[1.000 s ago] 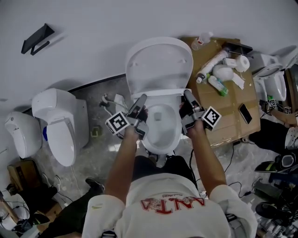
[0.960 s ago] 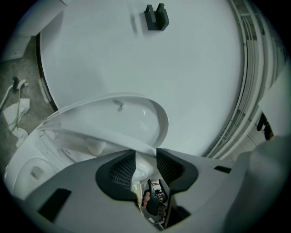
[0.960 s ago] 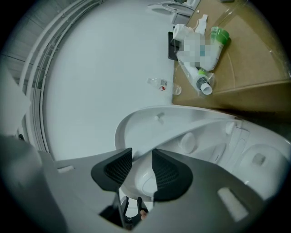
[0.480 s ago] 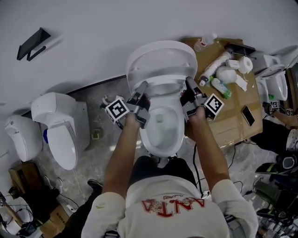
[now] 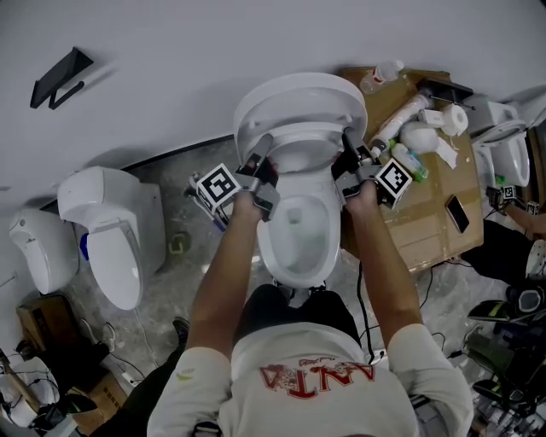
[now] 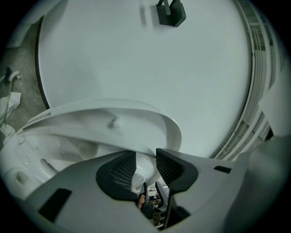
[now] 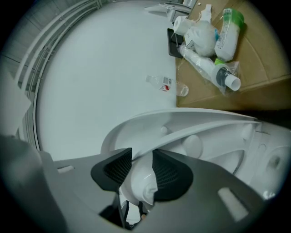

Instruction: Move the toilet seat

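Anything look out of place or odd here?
Nothing broken or spilled. Clutter stands out: a white tube and a green-and-white bottle lie toppled on the cardboard sheet beside the toilet; a clear bottle lies just off it.

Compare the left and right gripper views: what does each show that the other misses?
Left gripper view only: a black wall bracket and a strip of grey floor with a cable. Right gripper view only: a cardboard sheet carrying bottles and tubes, with a clear bottle lying beside it. Both: the white toilet seat, gripped by the left claw or the right claw, and the white wall.
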{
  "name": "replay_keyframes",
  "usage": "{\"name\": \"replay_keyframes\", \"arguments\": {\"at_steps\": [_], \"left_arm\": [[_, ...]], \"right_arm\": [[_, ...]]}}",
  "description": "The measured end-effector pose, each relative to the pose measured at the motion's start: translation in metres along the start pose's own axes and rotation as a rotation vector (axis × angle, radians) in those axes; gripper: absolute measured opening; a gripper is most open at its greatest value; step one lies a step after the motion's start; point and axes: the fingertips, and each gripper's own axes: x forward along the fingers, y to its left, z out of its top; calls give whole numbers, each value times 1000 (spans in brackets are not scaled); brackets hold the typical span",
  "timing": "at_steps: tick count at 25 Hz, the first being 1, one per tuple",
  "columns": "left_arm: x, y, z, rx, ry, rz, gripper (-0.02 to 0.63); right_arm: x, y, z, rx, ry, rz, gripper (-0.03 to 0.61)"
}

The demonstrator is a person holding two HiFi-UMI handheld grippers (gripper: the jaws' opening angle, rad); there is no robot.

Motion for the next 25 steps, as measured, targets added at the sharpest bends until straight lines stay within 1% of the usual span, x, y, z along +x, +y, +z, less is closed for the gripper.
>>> {"name": "replay_keyframes", "arguments": {"at_steps": [2,5,7,8,9,12,14,15,17,19,22,25], "left_arm": [[2,0,2,-2,-4,1,143],[3,-8,-2,2,-5,-28,143],[-3,-14,-7,31,3,-43,143],[-9,-17,-10,56,7,-43,143],[-15,-20,-12,84,12,-41,143],[-41,-27,-22,199,29,4,133],[-60,-30,-32,277,35,63,77],[-67,-35,-37,315,34,71,55],[-78,-55,-44,393,18,46,44],[-91,-73,-53,455,0,39,40],[-114,-95,-72,539,-5,80,28],[-137,-117,-91,630,-22,130,21]], "right_arm": [[3,0,1,3,-4,2,141],[3,1,1,12,-3,14,146],[-2,3,0,6,5,26,144],[-7,4,0,-8,8,30,129],[-13,4,0,-30,7,31,126],[-43,7,4,-101,-21,23,46],[-66,10,3,-141,-25,26,18],[-77,12,1,-168,-14,27,8],[-95,16,-5,-232,22,28,3],[-114,25,-12,-294,59,40,3],[-143,51,-23,-395,106,89,3],[-176,70,-31,-502,142,85,3]]}}
